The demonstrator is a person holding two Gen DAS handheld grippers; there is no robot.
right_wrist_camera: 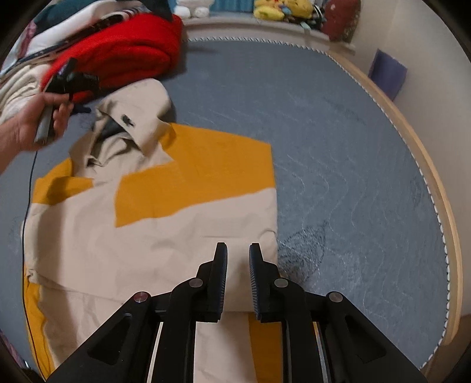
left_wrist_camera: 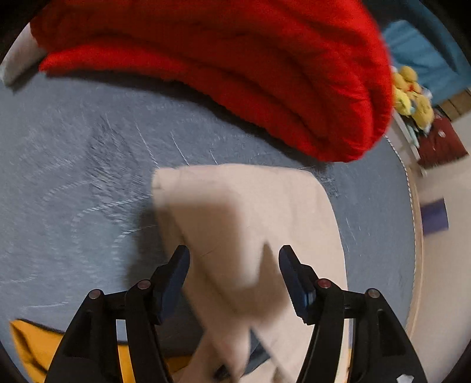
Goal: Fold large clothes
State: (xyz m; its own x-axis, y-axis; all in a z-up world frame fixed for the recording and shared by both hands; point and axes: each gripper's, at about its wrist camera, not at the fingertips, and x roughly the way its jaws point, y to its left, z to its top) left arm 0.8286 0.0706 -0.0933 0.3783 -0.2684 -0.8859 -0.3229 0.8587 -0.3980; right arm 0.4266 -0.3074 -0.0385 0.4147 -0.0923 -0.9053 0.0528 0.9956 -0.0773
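The left gripper stands open over a beige garment; a red blanket lies beyond its fingertips.

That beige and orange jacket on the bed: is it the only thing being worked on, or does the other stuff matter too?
In the job:
beige and orange jacket
left gripper
right gripper

Just lying about:
red blanket
yellow plush toys
purple box
blue bedspread

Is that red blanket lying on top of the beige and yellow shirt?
No. The red blanket is piled beyond the shirt, near its collar end, and the shirt's body lies uncovered on the blue bedspread.
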